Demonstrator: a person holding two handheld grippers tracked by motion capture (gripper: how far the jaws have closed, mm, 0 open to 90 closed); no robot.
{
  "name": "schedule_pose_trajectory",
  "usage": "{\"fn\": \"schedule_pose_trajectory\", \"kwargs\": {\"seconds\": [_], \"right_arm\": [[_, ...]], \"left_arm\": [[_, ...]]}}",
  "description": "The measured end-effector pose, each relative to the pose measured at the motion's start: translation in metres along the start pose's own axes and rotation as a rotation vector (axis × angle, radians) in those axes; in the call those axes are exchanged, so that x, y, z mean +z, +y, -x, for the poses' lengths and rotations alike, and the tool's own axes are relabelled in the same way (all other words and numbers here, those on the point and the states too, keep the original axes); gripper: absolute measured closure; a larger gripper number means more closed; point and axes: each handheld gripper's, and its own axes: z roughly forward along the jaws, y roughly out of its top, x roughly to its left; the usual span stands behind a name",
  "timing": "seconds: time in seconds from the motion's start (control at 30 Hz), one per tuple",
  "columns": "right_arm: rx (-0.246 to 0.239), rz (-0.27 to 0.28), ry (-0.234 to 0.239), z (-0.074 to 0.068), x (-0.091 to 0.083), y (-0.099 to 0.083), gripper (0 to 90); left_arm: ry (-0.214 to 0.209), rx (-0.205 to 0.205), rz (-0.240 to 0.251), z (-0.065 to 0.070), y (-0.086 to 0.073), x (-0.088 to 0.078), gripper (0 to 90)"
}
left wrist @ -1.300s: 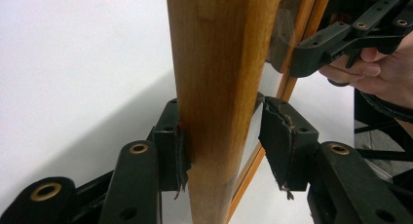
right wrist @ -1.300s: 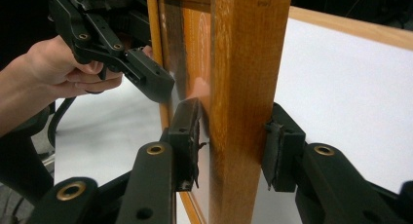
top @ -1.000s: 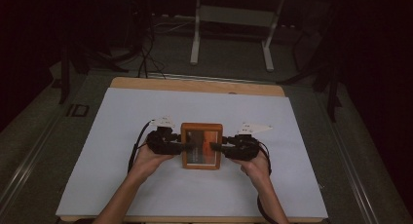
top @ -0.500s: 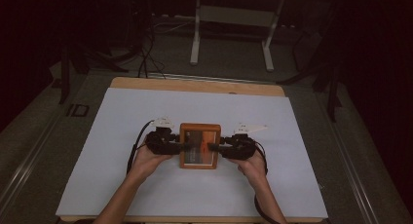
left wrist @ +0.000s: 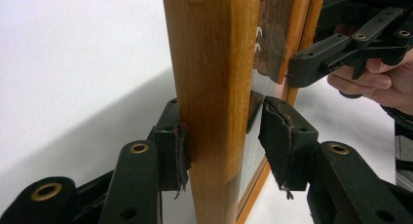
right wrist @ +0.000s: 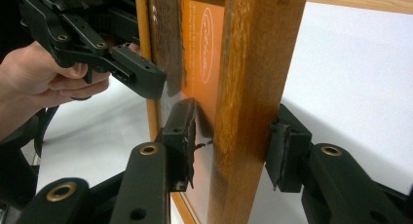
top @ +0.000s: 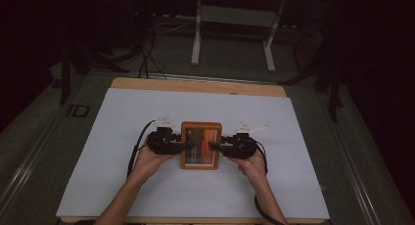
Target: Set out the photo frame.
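A small wooden picture frame (top: 200, 146) with an orange and brown print under glass lies face up between my two grippers at the middle of the white table. My left gripper (top: 188, 146) straddles its left rail (left wrist: 214, 63). The table-side pad (left wrist: 181, 146) touches the wood, while the glass-side pad (left wrist: 275, 131) stands a little off it. My right gripper (top: 213, 146) straddles the right rail (right wrist: 258, 63) the same way. Its outer pad (right wrist: 282, 151) is against the wood and its glass-side pad (right wrist: 184, 136) is clearly apart. Each gripper view also shows the opposite gripper (left wrist: 311, 63) (right wrist: 141, 78) at the far rail.
A white sheet (top: 122, 186) covers the wooden table, with bare room all round the frame. Cables trail from both grippers toward the person. Beyond the far edge stand a metal stand (top: 235, 19) and dark floor cables.
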Motion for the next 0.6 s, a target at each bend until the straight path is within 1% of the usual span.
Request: {"fn": "schedule_pose_trajectory", "kwargs": {"seconds": [0.03, 0.1, 0.17, 0.2, 0.4, 0.6], "right_arm": [[0.000, 0.000, 0.000, 0.0000, 0.0000, 0.0000, 58.7], [0.006, 0.002, -0.002, 0.0008, 0.0007, -0.0003, 58.4], [0.010, 0.005, -0.007, 0.0016, 0.0013, -0.0006, 58.4], [0.017, 0.008, -0.009, 0.0023, 0.0020, -0.0011, 58.4], [0.021, 0.011, -0.014, 0.0030, 0.0028, -0.0011, 58.2], [0.018, 0.009, -0.023, 0.0033, 0.0030, -0.0011, 57.0]], "left_arm": [[0.000, 0.000, 0.000, 0.0000, 0.0000, 0.0000, 54.8], [0.017, -0.002, 0.000, 0.0002, 0.0001, 0.0016, 54.1], [0.022, -0.001, -0.001, 0.0000, 0.0002, 0.0021, 53.2], [0.033, 0.000, 0.000, 0.0000, 0.0000, 0.0033, 52.7], [0.048, 0.013, -0.008, 0.0004, -0.0003, 0.0035, 52.3], [0.051, 0.018, -0.013, 0.0018, -0.0002, 0.0035, 53.2]]}}
